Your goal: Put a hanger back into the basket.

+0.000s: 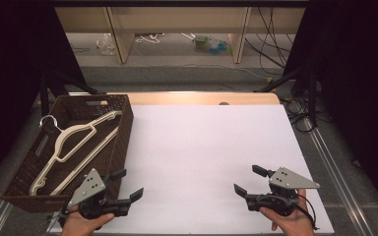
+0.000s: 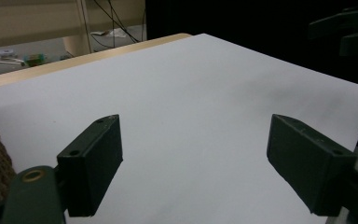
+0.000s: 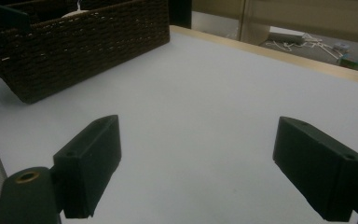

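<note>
Left of left tool (image 1: 127,184), hangers (image 1: 71,147) in basket (image 1: 119,129)

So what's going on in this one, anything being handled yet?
Not yet. A person holds the left gripper and the right gripper low over the near edge of the white table, both with jaws spread wide and nothing between them. A dark woven basket sits at the table's left side with cream clothes hangers lying inside. The left gripper is close beside the basket's near corner; neither gripper touches the basket or hangers.
</note>
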`<state>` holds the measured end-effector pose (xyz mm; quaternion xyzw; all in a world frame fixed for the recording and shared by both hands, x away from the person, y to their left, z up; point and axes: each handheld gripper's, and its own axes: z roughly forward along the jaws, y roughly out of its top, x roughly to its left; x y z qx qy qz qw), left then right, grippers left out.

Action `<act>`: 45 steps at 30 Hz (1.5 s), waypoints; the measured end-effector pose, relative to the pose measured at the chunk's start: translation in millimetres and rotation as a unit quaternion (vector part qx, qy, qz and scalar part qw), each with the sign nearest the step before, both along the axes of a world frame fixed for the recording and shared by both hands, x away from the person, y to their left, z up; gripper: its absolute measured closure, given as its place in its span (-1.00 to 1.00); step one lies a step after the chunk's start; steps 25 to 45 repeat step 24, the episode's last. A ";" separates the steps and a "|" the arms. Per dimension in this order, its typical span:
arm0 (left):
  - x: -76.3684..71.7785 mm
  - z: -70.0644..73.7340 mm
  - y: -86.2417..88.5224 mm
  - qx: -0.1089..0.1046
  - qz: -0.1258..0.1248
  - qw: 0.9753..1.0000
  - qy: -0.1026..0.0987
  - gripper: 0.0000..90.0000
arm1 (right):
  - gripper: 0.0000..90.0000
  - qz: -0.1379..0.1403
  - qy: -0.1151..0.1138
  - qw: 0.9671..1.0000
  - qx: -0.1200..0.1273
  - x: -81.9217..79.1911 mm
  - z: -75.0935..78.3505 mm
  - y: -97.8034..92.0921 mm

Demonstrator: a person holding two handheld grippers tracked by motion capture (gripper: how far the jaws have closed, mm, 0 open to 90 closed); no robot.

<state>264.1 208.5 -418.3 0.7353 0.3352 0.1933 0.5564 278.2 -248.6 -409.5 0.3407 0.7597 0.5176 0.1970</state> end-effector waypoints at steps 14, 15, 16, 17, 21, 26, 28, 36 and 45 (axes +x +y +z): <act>-0.9 0.4 7.8 -0.014 0.015 1.000 -0.004 -0.61 | -0.65 -0.008 -0.006 1.000 0.011 -6.8 -1.2 -5.0; -0.5 0.5 8.6 -0.012 0.015 1.000 -0.007 -0.61 | -0.65 -0.003 -0.001 1.000 0.012 -6.7 -1.3 -4.8; -0.3 0.5 8.9 -0.014 0.015 1.000 -0.007 -0.61 | -0.65 -0.001 0.002 1.000 0.010 -6.7 -1.1 -5.1; -0.2 0.5 9.0 -0.014 0.015 1.000 -0.007 -0.61 | -0.65 -0.001 0.002 1.000 0.010 -6.7 -1.1 -5.1; 0.0 0.3 8.9 -0.014 0.014 1.000 -0.007 -0.61 | -0.65 0.000 -0.007 1.000 0.010 -4.9 -2.2 -4.8; 0.1 0.2 8.9 -0.015 0.015 1.000 -0.007 -0.61 | -0.65 -0.002 -0.007 1.000 0.011 -4.6 -2.4 -4.5; 0.1 0.2 8.9 -0.015 0.015 1.000 -0.007 -0.61 | -0.65 -0.002 -0.007 1.000 0.011 -4.6 -2.4 -4.5; 0.1 0.2 8.9 -0.015 0.015 1.000 -0.007 -0.61 | -0.65 -0.002 -0.007 1.000 0.011 -4.6 -2.4 -4.5; 0.1 0.2 8.9 -0.015 0.015 1.000 -0.007 -0.61 | -0.65 -0.002 -0.007 1.000 0.011 -4.6 -2.4 -4.5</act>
